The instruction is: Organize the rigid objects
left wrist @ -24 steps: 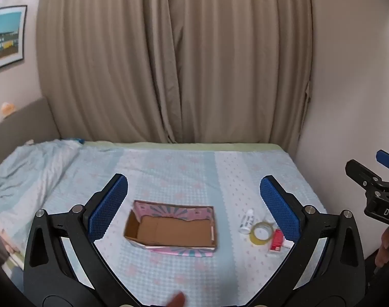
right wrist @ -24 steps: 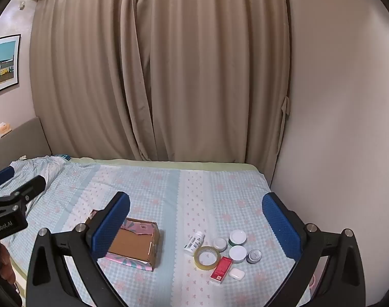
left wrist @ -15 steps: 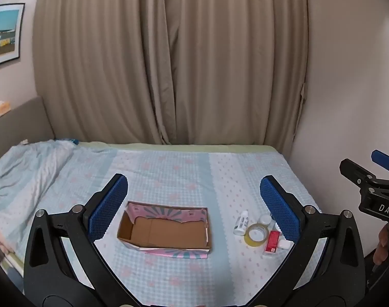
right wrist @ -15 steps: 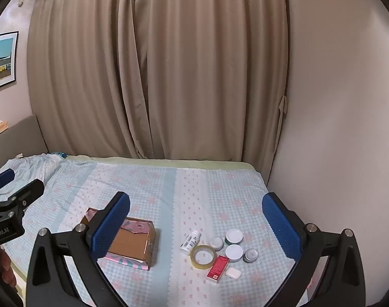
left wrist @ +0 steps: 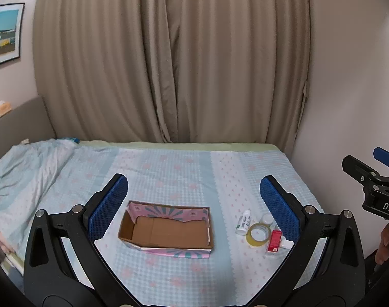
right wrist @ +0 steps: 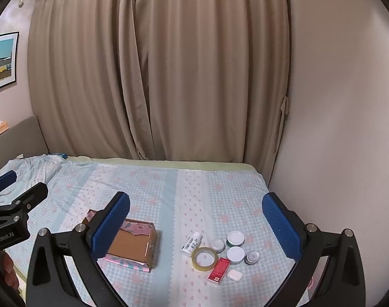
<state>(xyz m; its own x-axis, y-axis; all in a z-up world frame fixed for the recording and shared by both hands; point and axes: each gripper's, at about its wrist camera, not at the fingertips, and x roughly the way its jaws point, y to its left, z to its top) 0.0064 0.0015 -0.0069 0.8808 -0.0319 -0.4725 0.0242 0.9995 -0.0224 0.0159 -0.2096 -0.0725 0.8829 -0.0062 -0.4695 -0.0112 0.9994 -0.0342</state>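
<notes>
An open cardboard box (left wrist: 166,230) with pink patterned sides lies on the bed, empty; it also shows in the right wrist view (right wrist: 133,243). To its right sits a cluster of small items: a white bottle (right wrist: 192,243) lying down, a tape roll (right wrist: 204,258), a red box (right wrist: 219,270), a white case (right wrist: 234,274) and several small jars (right wrist: 235,238). My left gripper (left wrist: 193,204) is open above the box, well off the bed. My right gripper (right wrist: 195,223) is open above the bottle and jars, holding nothing.
The bed (left wrist: 169,168) has a light blue checked sheet with a rumpled blanket (left wrist: 23,168) at the left. Beige curtains (left wrist: 169,64) hang behind it. A wall (right wrist: 335,128) borders the bed on the right, close to the items.
Both views have shifted slightly, so the box and the items sit a little differently in frame. Both grippers stay open and empty.
</notes>
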